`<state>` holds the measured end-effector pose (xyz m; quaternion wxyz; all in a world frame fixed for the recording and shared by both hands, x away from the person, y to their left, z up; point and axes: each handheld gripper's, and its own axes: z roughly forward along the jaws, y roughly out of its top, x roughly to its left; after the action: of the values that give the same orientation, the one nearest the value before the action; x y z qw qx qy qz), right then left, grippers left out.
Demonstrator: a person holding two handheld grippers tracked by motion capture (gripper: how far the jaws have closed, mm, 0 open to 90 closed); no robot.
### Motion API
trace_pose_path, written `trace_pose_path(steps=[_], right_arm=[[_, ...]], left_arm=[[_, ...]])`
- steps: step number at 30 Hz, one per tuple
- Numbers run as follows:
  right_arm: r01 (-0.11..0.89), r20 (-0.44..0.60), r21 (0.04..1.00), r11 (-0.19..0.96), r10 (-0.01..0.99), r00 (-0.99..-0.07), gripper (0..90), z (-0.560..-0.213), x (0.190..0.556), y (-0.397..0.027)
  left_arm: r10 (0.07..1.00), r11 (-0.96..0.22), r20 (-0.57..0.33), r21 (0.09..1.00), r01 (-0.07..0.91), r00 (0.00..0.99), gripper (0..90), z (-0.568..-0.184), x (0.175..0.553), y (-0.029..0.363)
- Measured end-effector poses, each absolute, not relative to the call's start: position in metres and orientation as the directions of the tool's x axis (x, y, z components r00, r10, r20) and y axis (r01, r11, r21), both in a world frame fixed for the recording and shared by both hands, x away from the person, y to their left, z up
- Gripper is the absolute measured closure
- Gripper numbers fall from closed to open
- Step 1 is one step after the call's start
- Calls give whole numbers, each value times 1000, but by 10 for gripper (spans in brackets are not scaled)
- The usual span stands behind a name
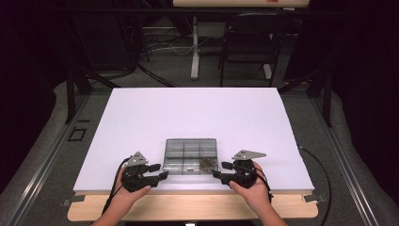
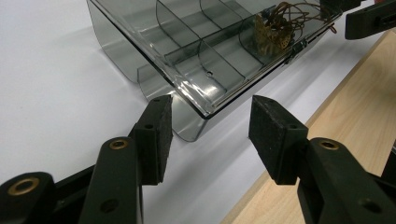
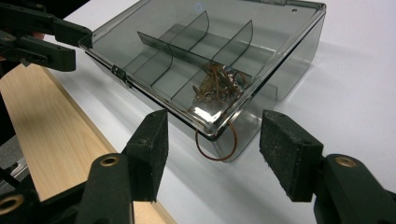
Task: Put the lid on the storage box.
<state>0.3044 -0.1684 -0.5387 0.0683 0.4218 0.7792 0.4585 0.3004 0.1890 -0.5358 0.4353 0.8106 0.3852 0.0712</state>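
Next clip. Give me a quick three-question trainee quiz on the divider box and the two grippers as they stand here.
1. True or false: the left gripper is clamped on the smoky plastic box.
2. Which part of the box holds the tangle of brownish bands? A) far left compartment B) near compartment on the right gripper's side C) none, they lie on the wooden edge
3. What hangs out over the box's near corner in the right gripper view?

Key: 1. False, its jaws stand apart at the corner. 2. B. 3. One loose band loop.

Bright table [image 1: 141, 122], dark surroundings — sharp close-ups, soft shadows.
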Motion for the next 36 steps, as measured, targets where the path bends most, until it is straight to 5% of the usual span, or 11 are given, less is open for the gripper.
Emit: trace_pose_path(steps=[19,36], right_arm=[[576,319,804,144,713,-624,441,-521,303,-182],[578,291,814,65,815,-502,439,-532,313,-205]], left_arm=[[699,-282,-241,772,569,674,502,-527,303,199],[751,-225,-257,766,602,608,505,-533,316,221]])
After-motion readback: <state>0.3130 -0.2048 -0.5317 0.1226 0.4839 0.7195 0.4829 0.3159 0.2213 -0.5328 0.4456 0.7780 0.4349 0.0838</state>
